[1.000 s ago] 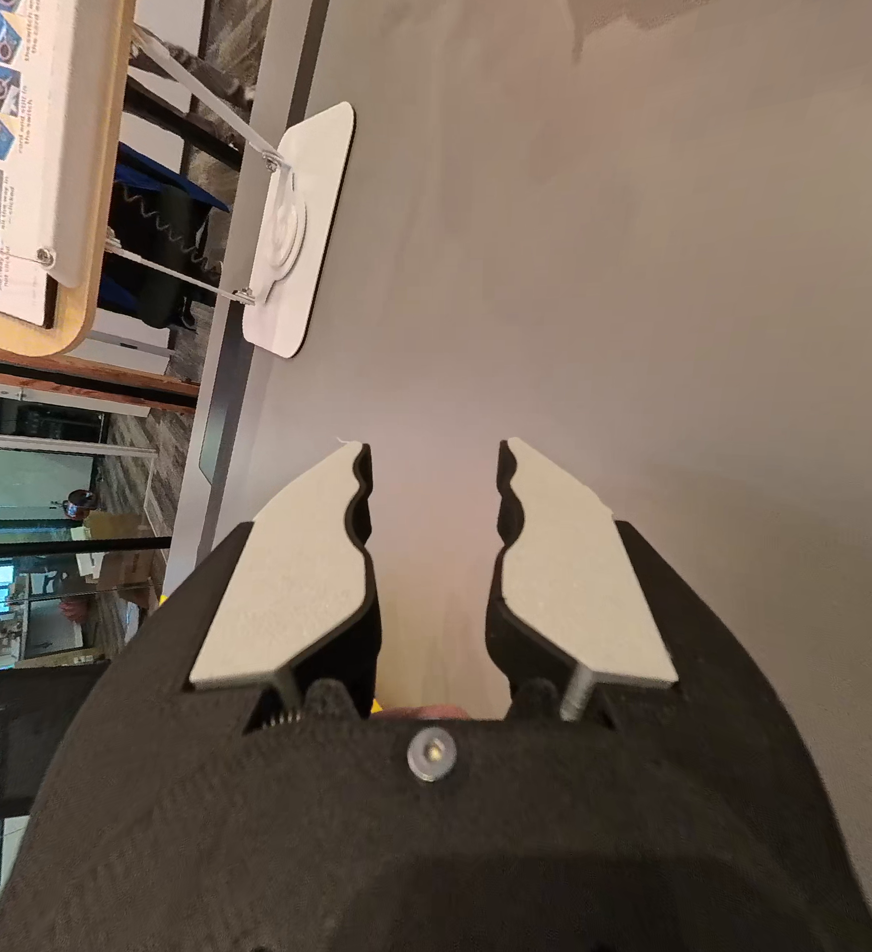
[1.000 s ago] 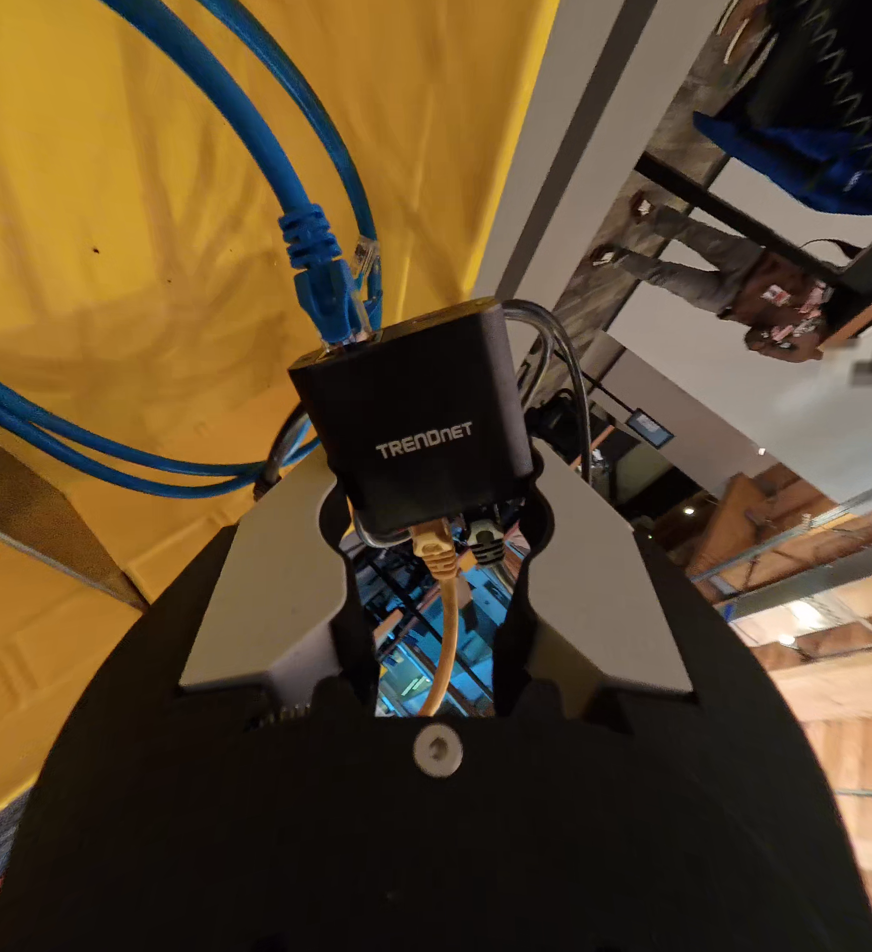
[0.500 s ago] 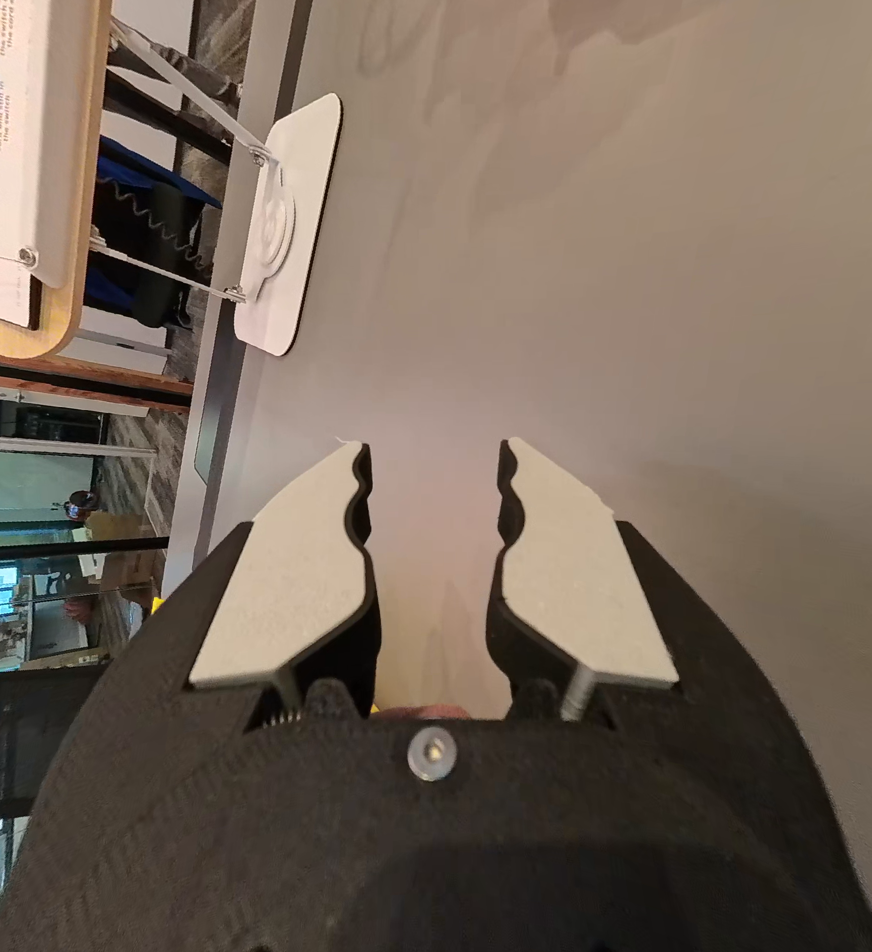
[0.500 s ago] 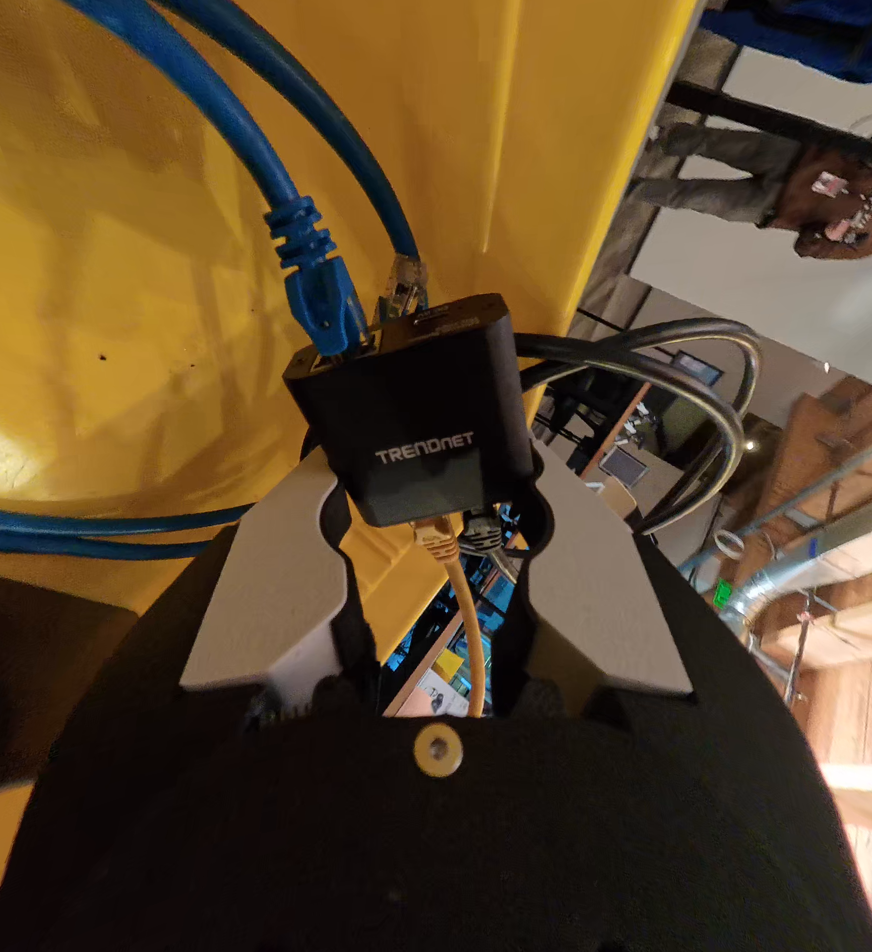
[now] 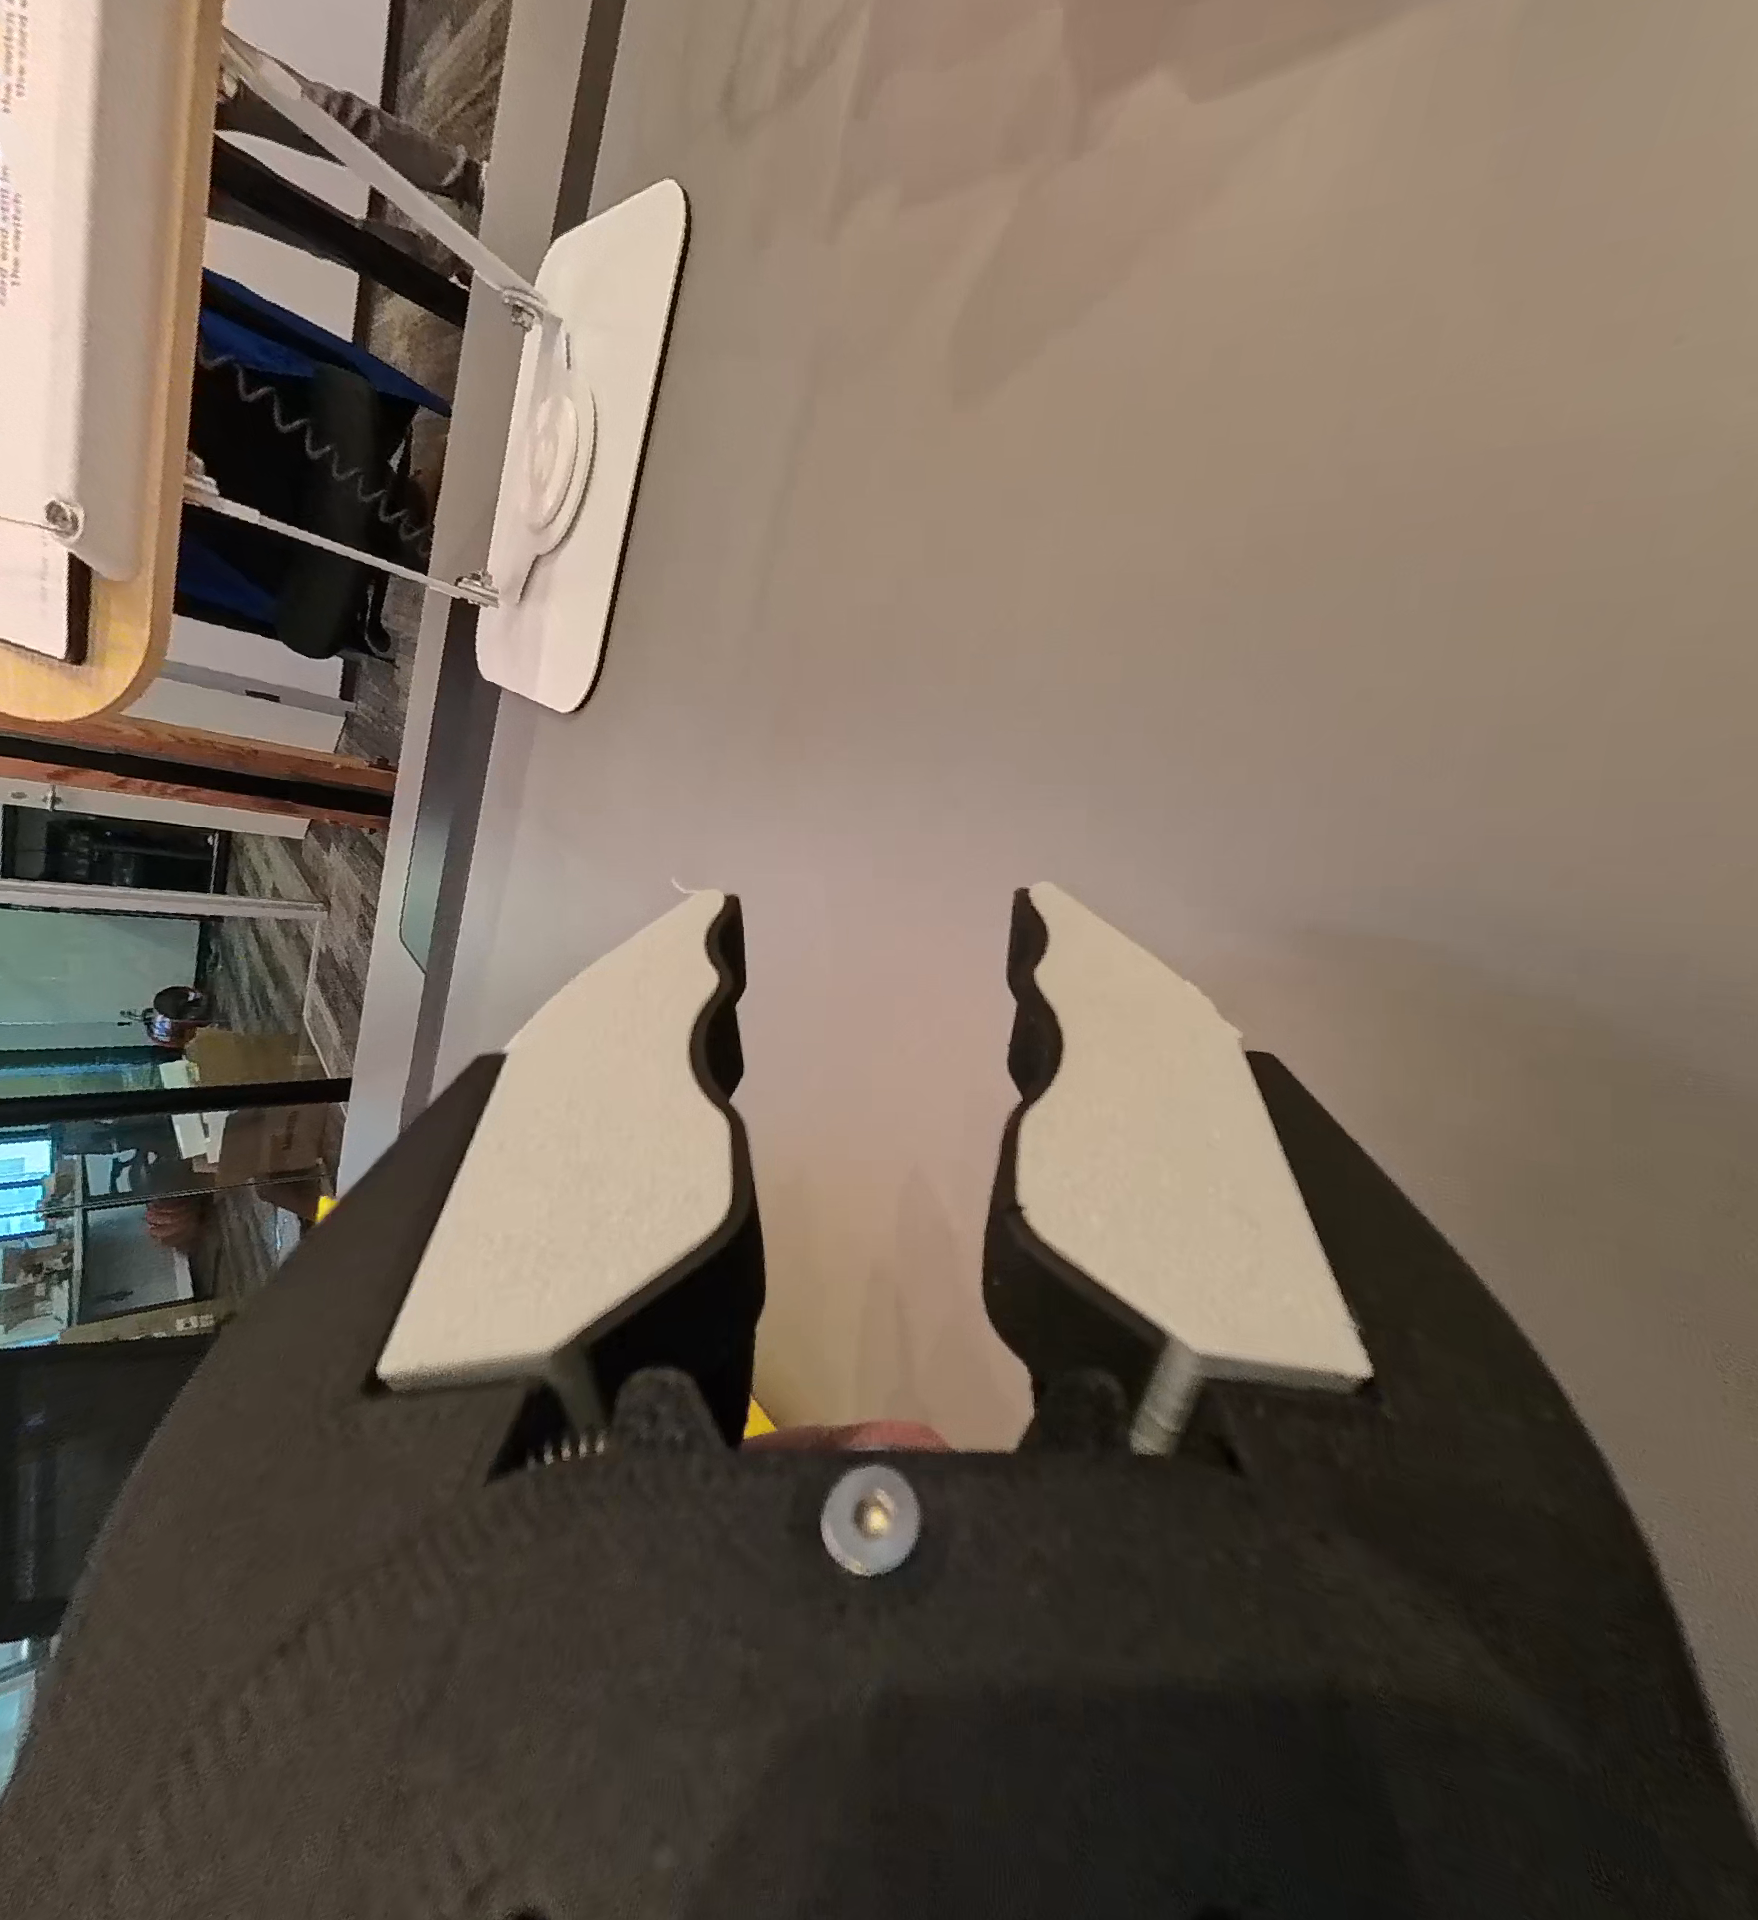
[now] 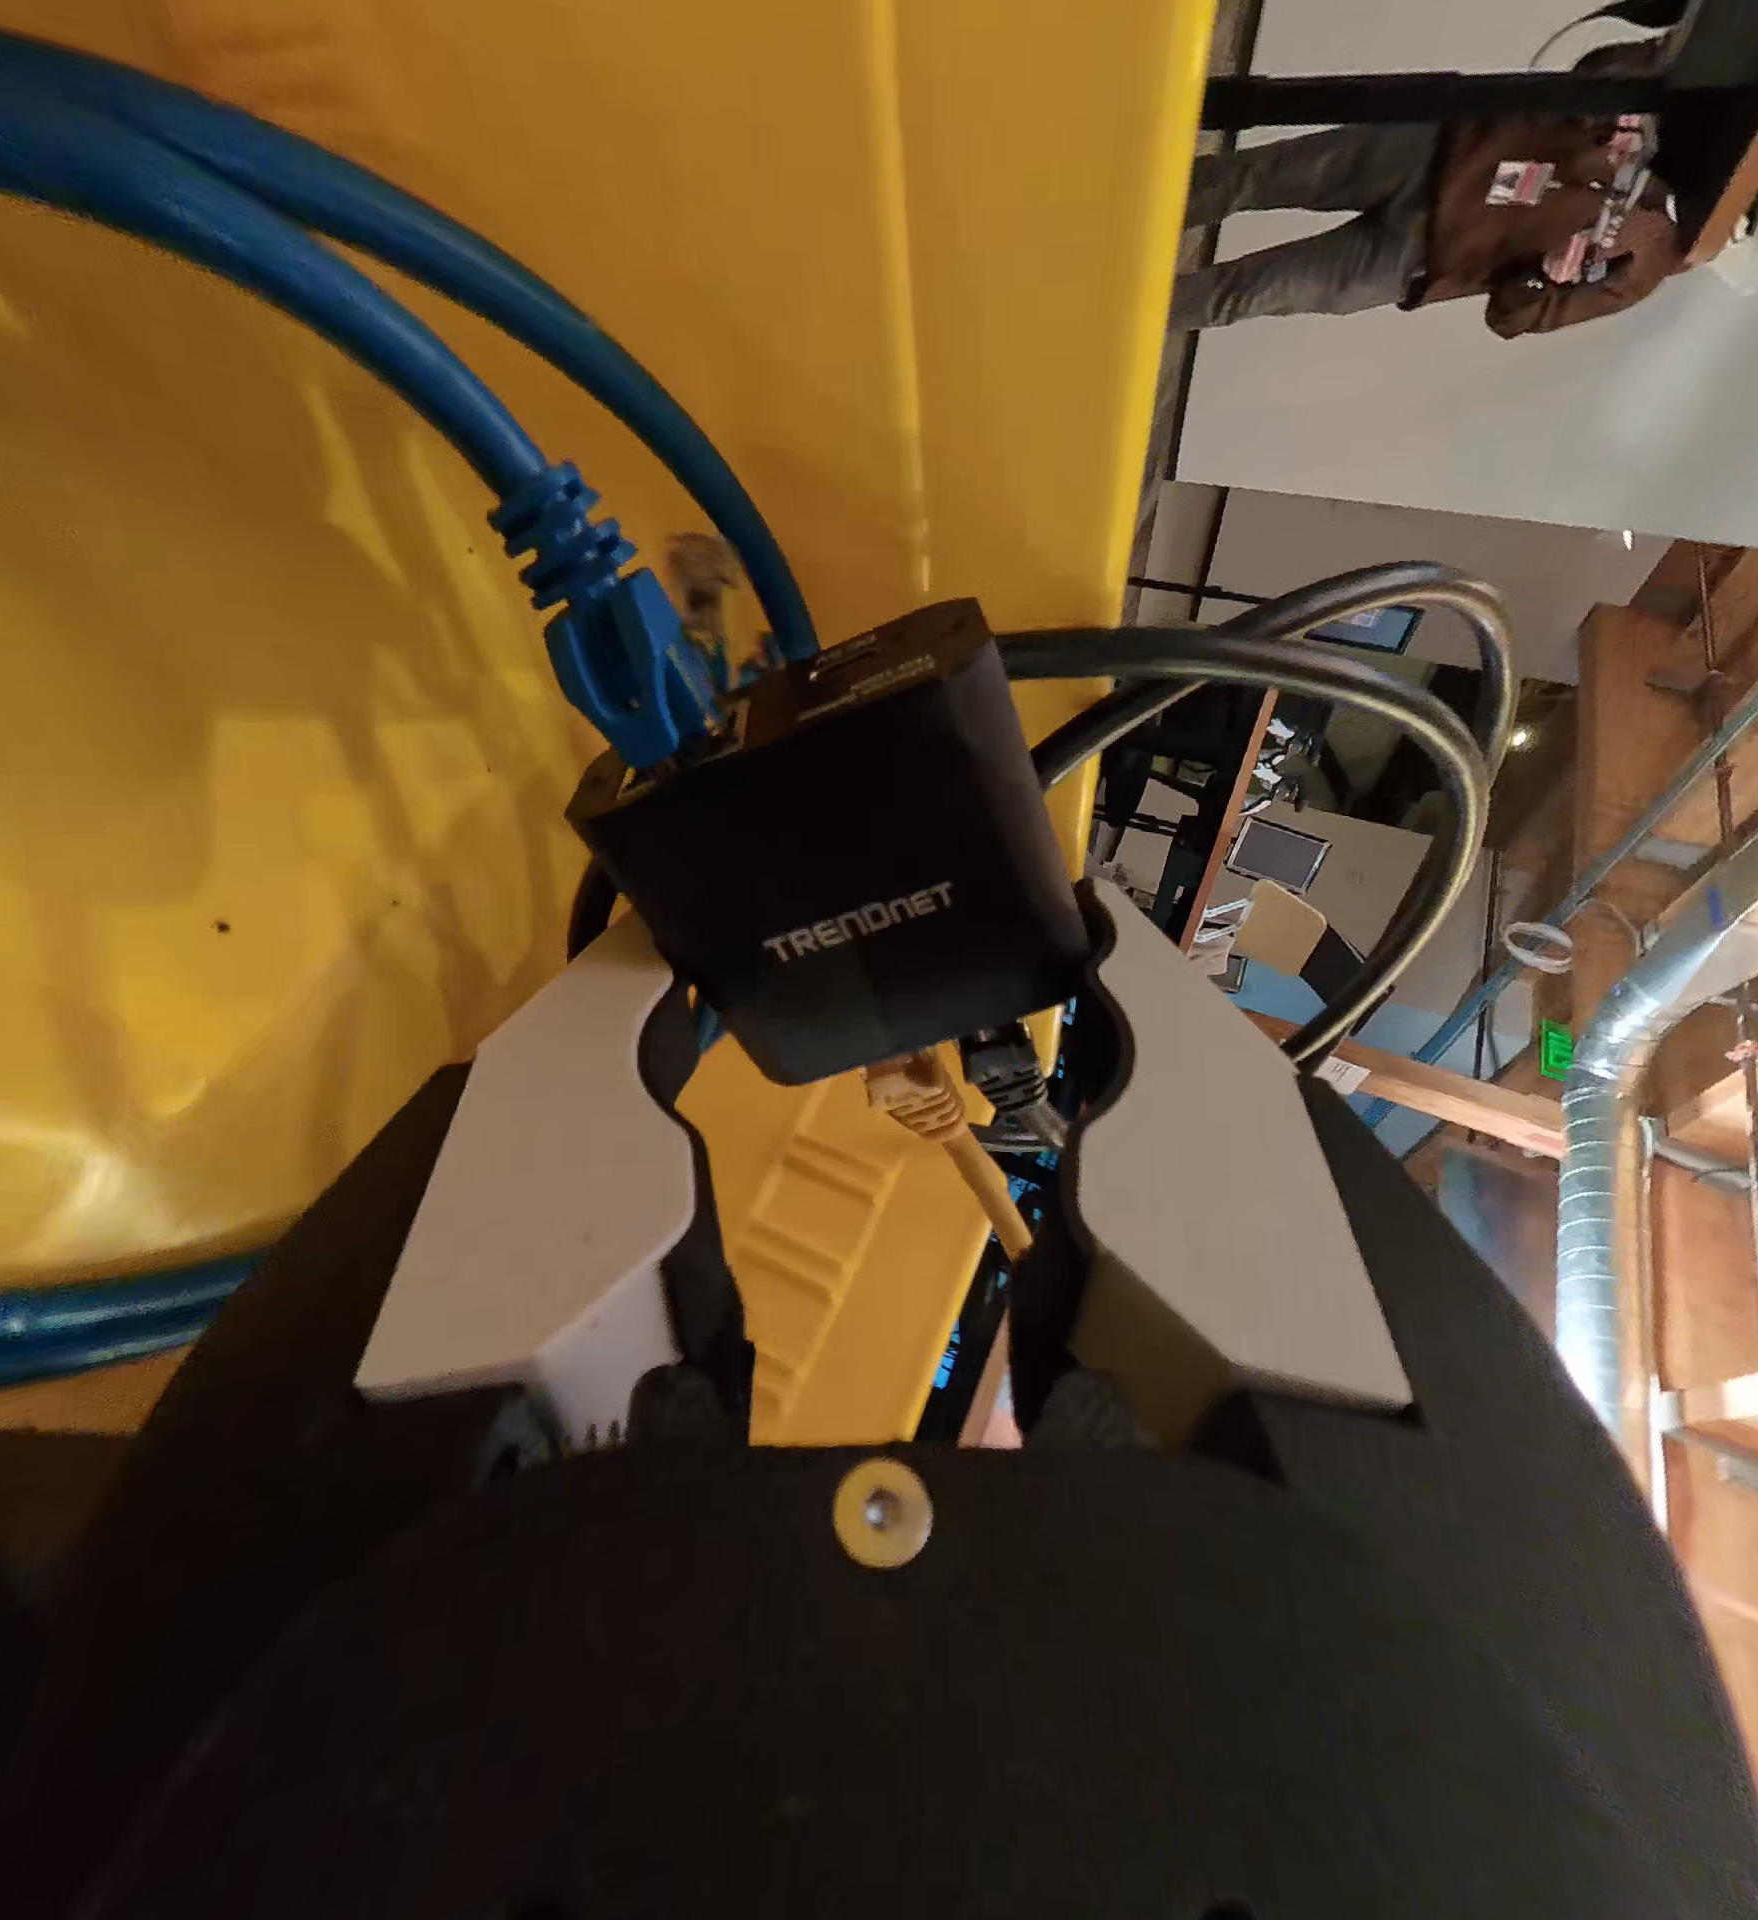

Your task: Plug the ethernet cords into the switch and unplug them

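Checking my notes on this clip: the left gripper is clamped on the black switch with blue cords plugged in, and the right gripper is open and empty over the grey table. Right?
The sides are swapped. The right wrist view shows the right gripper clamped on the black switch with blue cords plugged in; the left gripper is the open, empty one over the grey table.

Both units look like the same build. The left hand-held gripper (image 5: 876, 909) has a chunky matte black printed body with visible layer lines, plus two light grey textured fingers (image 5: 594, 1143) with wavy black inner edges. There's a silver screw (image 5: 870, 1536) dead centre below them, and a small spring and a threaded bolt show at the finger bases. The right hand-held gripper (image 6: 880, 961) has the same black shell, pale fingers (image 6: 1197, 1174) and centre screw (image 6: 882, 1510).
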Available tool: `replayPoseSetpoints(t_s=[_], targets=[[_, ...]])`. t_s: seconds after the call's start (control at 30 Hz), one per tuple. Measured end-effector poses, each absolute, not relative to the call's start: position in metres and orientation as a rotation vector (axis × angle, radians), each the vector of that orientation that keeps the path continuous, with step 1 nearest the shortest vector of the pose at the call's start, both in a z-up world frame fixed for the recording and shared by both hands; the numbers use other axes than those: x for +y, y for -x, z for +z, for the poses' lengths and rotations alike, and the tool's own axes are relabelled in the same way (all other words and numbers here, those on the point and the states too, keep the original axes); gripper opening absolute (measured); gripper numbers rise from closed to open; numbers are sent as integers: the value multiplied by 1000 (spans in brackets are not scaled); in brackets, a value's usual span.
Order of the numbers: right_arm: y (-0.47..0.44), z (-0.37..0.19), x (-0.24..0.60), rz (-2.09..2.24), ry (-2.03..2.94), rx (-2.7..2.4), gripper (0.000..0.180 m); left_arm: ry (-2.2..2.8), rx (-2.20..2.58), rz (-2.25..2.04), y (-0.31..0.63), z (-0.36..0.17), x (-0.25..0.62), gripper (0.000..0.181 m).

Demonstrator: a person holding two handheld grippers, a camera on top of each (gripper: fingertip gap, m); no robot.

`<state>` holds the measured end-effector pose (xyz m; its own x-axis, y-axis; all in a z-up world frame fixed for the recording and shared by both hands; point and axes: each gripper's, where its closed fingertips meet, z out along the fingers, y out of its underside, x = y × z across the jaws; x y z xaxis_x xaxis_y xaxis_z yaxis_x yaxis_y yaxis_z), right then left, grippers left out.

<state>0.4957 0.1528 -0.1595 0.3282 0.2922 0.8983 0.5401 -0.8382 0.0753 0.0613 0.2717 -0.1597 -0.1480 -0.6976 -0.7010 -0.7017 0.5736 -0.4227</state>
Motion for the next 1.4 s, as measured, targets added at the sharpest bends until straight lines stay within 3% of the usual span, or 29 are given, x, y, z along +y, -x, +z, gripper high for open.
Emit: replayPoseSetpoints(t_s=[0.57,0.93,1.07,1.17,1.4], targets=[[-484,-153,132,-1425,2496,-546,69,1159,1863,29,-64,-165,282,51],[-476,-205,129,-828,2876,-500,68,1159,1857,28,-61,-160,283,51],[-476,-187,123,-807,2942,-593,67,1161,1840,24,-60,-152,284,52],[-456,-173,125,-522,2959,-540,70,1161,1832,26,-60,-147,285,54],[-443,-119,131,-293,2797,-440,74,1166,1792,-4,-59,-129,289,59]])
